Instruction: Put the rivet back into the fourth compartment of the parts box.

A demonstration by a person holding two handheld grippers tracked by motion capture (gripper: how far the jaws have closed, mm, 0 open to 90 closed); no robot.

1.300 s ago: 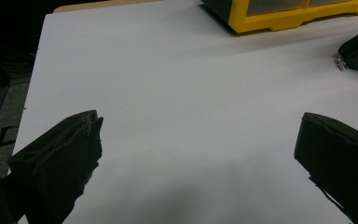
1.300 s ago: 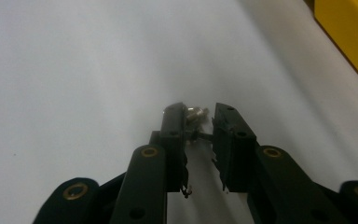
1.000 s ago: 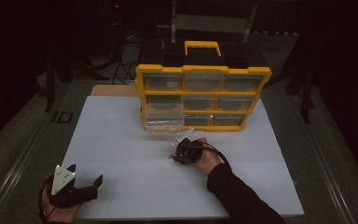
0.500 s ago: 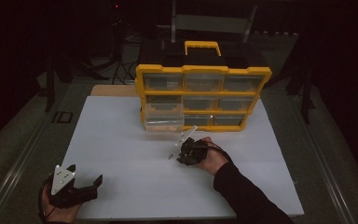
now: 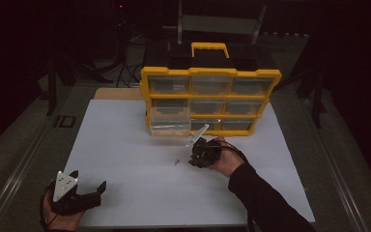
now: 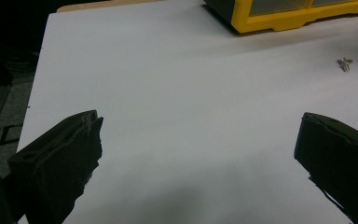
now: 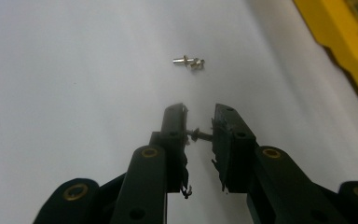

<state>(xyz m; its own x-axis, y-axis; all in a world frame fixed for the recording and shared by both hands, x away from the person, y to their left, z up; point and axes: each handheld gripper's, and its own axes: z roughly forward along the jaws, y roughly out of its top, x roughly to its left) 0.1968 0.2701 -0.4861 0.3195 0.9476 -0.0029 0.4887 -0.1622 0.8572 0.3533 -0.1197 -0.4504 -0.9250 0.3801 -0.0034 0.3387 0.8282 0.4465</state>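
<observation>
High view: my right gripper (image 5: 196, 155) sits near the yellow organizer (image 5: 210, 100) | left gripper view: my left gripper (image 6: 198, 156), jaws released, over bare tabletop (image 6: 177, 102) | right gripper view: jaws pinch a small screw (image 7: 199, 135); loose screws (image 7: 189, 61) lie beyond.

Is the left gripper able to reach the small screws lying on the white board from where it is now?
Probably yes. The left gripper has its jaws wide open, and only bare white board lies between it and the screws. Nothing blocks the way.
</observation>
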